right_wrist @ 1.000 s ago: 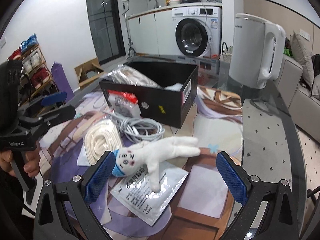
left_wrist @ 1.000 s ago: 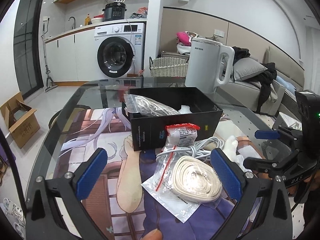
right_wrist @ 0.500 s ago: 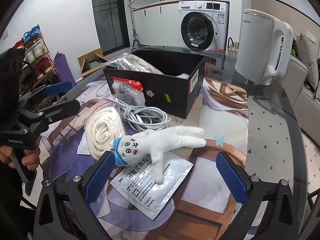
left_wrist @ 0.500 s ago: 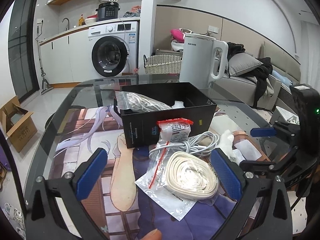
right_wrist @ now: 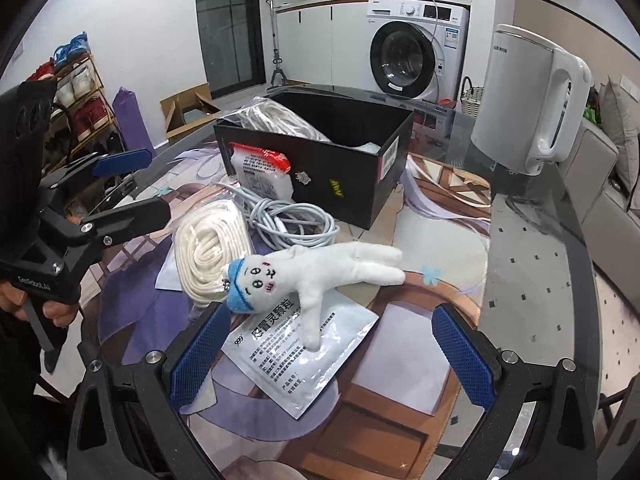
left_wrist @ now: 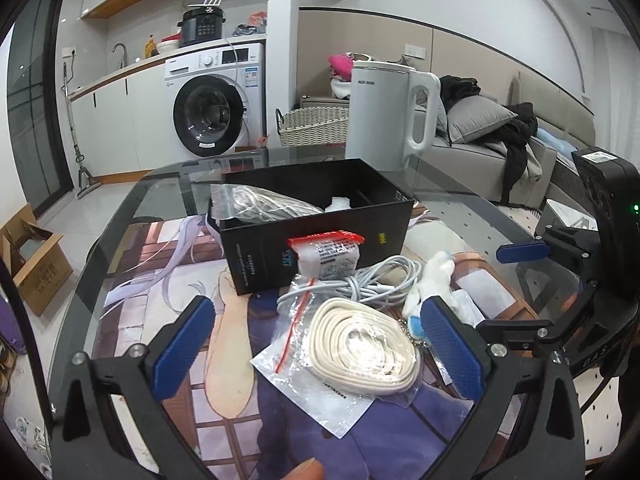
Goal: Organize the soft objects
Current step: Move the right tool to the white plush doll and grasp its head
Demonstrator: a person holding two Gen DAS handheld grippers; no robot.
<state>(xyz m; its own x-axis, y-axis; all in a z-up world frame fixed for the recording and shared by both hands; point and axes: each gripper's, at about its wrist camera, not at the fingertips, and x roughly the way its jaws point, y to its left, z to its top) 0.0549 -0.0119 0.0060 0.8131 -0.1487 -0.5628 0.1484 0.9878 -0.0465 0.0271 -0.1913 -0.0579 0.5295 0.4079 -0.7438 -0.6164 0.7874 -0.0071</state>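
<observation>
Glass table [left_wrist: 120,240] over illustrated mat, washing machine [left_wrist: 216,104] and sofa [left_wrist: 500,160] behind. Left gripper [left_wrist: 320,344] spread wide above bagged white rope coil [left_wrist: 360,348]. Right gripper [right_wrist: 332,344] spread wide over white plush doll [right_wrist: 320,272] lying on sachet [right_wrist: 304,356], near black box [right_wrist: 320,152].

A glass table [right_wrist: 532,264] bears a black box [right_wrist: 344,176], kettle [right_wrist: 524,100], bagged rope [left_wrist: 360,348], cable [right_wrist: 288,220], plush [right_wrist: 316,276] and sachet [right_wrist: 296,364].

Kettle [right_wrist: 528,100] just beside box [right_wrist: 320,160]
</observation>
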